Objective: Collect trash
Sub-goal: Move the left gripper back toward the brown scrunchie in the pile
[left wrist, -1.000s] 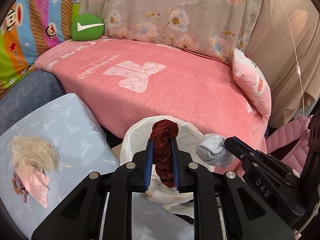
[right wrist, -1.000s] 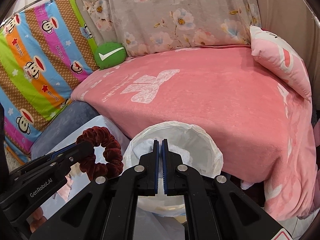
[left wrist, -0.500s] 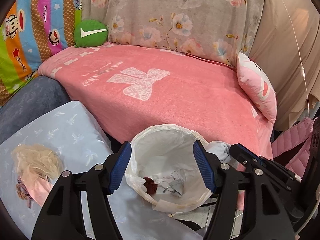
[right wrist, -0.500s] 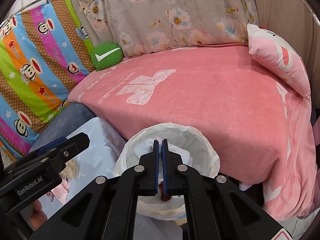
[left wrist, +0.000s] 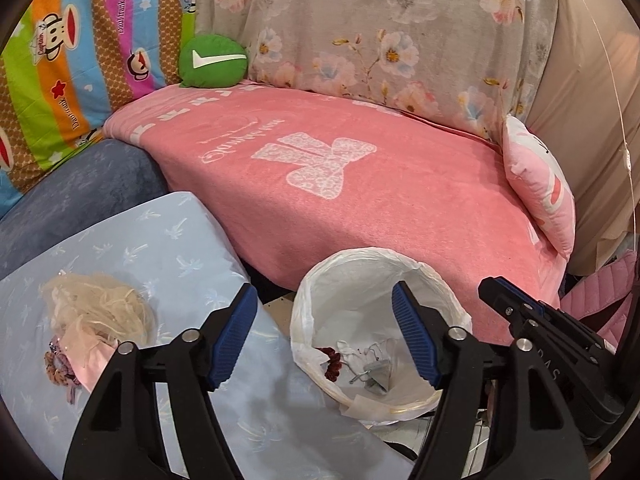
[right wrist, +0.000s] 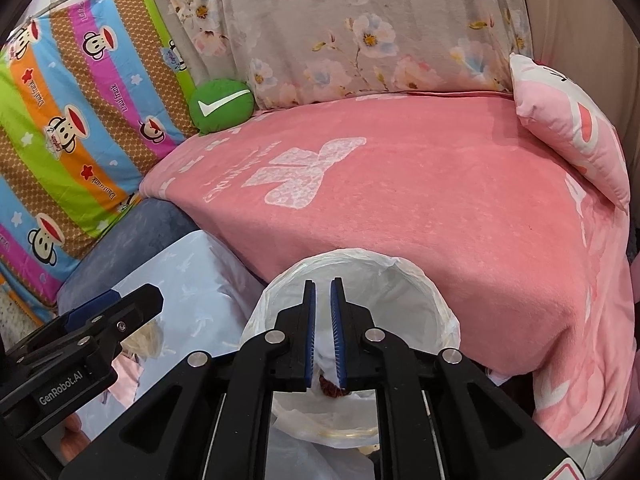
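Left tool (left wrist: 324,336) just spread wide and empty, right tool (right wrist: 322,312) just parted slightly, empty; maroon scrunchie (left wrist: 331,364) lying inside white-lined bin (left wrist: 360,258) at bed's (left wrist: 400,208) front edge.

Pink-blanketed bed and pale blue cushion

The pink blanket (left wrist: 400,200) covers the bed; a green round cushion (left wrist: 212,62) sits far left, a pink pillow (left wrist: 540,192) at the right. On the near-left blue cushion (left wrist: 160,248) lies blond hair (left wrist: 96,308) beside a patterned scrunchie (left wrist: 58,368).
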Demonstrator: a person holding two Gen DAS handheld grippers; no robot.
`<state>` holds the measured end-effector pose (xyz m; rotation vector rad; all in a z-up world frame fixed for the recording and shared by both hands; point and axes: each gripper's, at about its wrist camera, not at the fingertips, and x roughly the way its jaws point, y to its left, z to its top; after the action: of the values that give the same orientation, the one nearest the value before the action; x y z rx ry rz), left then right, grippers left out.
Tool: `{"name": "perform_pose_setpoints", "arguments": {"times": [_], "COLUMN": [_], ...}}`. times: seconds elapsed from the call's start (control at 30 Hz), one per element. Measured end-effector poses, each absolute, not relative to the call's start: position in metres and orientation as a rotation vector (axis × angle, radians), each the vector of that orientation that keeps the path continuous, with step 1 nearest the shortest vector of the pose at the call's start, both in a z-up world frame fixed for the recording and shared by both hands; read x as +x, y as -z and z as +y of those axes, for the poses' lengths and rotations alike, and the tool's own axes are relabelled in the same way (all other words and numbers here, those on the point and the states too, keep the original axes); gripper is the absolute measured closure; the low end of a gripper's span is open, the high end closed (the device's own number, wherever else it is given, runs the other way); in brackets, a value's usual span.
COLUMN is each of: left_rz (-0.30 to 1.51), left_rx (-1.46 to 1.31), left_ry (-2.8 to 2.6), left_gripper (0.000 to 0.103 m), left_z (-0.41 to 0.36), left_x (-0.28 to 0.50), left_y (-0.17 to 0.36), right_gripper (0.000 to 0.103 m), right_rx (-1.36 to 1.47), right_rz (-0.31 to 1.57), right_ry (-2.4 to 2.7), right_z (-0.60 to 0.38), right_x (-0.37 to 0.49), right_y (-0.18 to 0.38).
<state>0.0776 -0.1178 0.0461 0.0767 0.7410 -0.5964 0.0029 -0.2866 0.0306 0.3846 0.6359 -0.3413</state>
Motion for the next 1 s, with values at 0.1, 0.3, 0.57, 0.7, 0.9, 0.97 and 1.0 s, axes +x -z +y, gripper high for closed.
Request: {"name": "perform_pose_setpoints", "arguments": {"times": [0.1,0.3,0.57,0.7,0.9,0.97,1.0], "left_rz": [0.741,0.747,0.764,0.773,0.783,0.79,0.793], "left_rx": [0.067,0.046,0.016,-0.002,-0.017,-0.029,-0.036], "left_ry": [0.579,0.556,0.519,0.497,0.454,0.438,0.431], "left_gripper": [0.03,0.029,0.029,0.029,0.028,0.028,0.028], "left_z": [-0.112,-0.098,-0.077,-0.065,-0.044,-0.036,-0.032], "left_x": [0.079,0.082,0.083,0.083,0.083,0.084,0.085], "left_y": [-0.046,-0.044,-0.039,-0.036,-0.03,-0.028,-0.028], "right_gripper": [0.076,0.075,0.069,0.068,0.064,0.064,0.064], "right_rx": [0.374,0.355,0.341,0.329,0.311,0.304,0.3], "right_rz": [0.633,0.646,0.662,0.671,0.679,0.682,0.684], "right_ry": [0.338,0.321,0.291,0.275,0.256,0.249,0.245], "right_z": [-0.28,-0.267,-0.251,-0.239,-0.224,-0.218,-0.215], "right_x": [0.004,0.006,0.008,0.008,0.01,0.011,0.012], "right_y": [-0.032,-0.033,-0.03,-0.029,-0.029,-0.029,-0.029]}}
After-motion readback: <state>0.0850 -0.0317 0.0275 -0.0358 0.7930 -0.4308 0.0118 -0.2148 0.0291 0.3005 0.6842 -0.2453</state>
